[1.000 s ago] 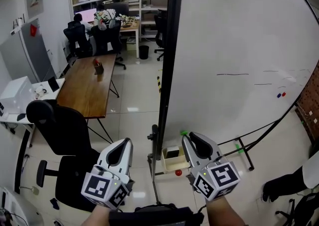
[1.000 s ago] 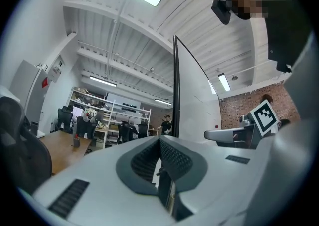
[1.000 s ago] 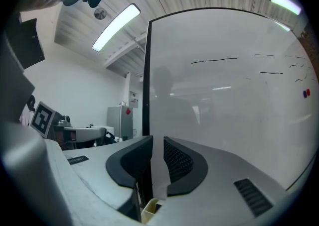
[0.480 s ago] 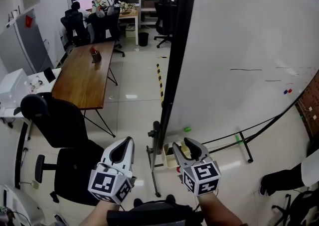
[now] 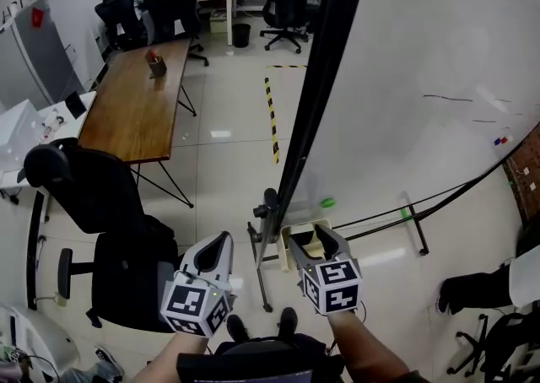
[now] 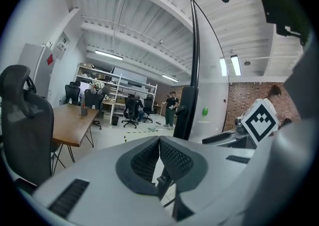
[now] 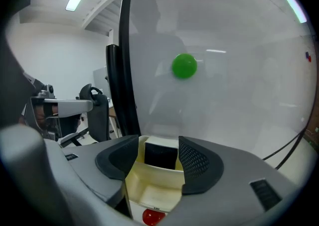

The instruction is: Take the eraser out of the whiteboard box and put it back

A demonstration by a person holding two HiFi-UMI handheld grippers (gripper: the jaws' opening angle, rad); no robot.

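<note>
The cream whiteboard box (image 7: 149, 185) hangs at the foot of the whiteboard (image 7: 224, 70), and the black eraser (image 7: 160, 158) stands upright inside it. My right gripper (image 7: 158, 143) points down into the box; its jaws are opening, and the eraser shows beyond the gap with neither pad pressing on it. In the head view the right gripper (image 5: 312, 234) sits over the box (image 5: 288, 238). My left gripper (image 5: 220, 240) hovers to the left of the board's stand, shut with nothing in it; its pads meet in the left gripper view (image 6: 159, 143).
The whiteboard's black edge post (image 5: 316, 103) and stand foot (image 5: 261, 276) rise between the grippers. A green magnet (image 7: 184, 65) sticks to the board and a red knob (image 7: 152, 216) sits below the box. A black office chair (image 5: 93, 196) and wooden table (image 5: 139, 103) stand left.
Both grippers have sunk toward the foot of the board. The right gripper's jaws have spread from nearly shut to wide and now frame the box.
</note>
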